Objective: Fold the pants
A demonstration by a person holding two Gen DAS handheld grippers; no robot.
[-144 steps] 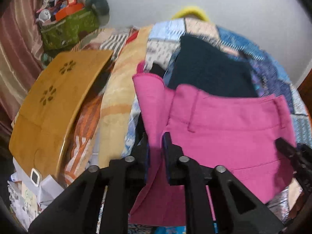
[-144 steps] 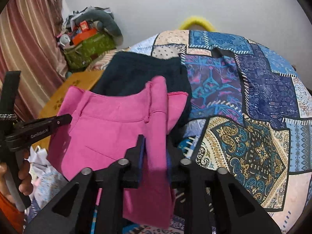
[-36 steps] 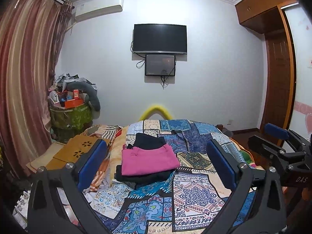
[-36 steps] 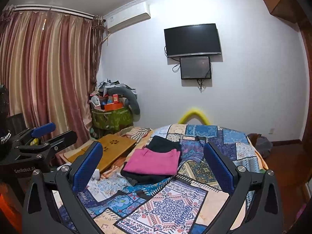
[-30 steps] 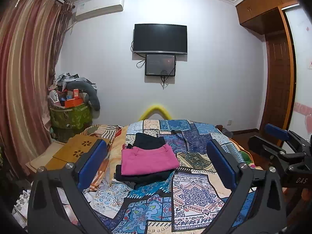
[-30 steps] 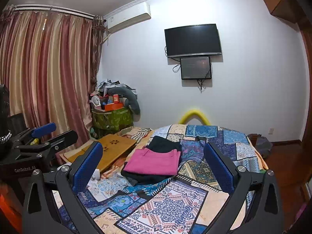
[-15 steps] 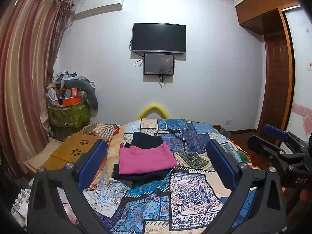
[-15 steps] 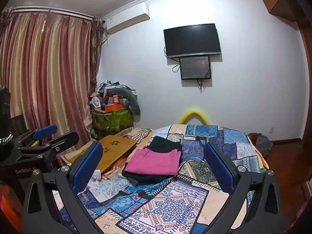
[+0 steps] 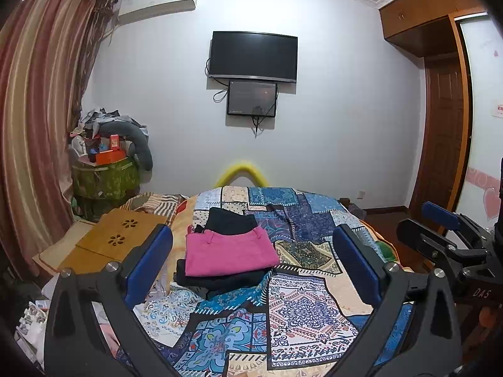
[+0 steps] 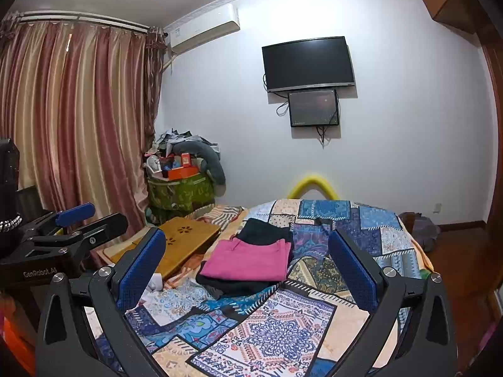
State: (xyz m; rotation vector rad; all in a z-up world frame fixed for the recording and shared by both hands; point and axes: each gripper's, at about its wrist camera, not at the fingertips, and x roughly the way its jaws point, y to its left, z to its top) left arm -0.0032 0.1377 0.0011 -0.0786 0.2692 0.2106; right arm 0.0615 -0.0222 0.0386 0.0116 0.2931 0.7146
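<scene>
The left gripper (image 9: 251,257) has its jaws spread wide, the blue pads (image 9: 147,264) far apart and nothing between them; it touches nothing and hangs above the near end of the bed. The right gripper (image 10: 245,260) is likewise released, jaws wide, its blue pads (image 10: 352,270) bare, gripping nothing. In the left wrist view the right gripper shows at 3 o'clock; in the right wrist view the left gripper shows at 9 o'clock.

Beyond the jaws, at about 12 o'clock from each gripper and well apart from both, the pink pants (image 9: 228,253) lie folded into a flat rectangle. They rest on top of a dark folded garment (image 9: 220,278), with another dark garment (image 9: 231,220) just behind, touching their far edge. The stack sits toward the left side of the bed, on a patchwork bedspread (image 9: 301,308) of blue, cream and purple panels.

At 10 o'clock a wooden lap desk (image 9: 113,238) with flower cut-outs lies beside the bed. Further back at 10 o'clock a green bag (image 9: 105,179) is heaped with clutter. A striped curtain (image 10: 72,125) covers the left wall. At 12 o'clock a television (image 9: 253,56) hangs on the white wall with a smaller screen (image 9: 251,99) under it, and a yellow curved cushion (image 9: 242,172) peeks up behind the bed. An air conditioner (image 10: 204,28) is mounted high at 11 o'clock. A wooden door (image 9: 443,144) stands at 2 o'clock.
</scene>
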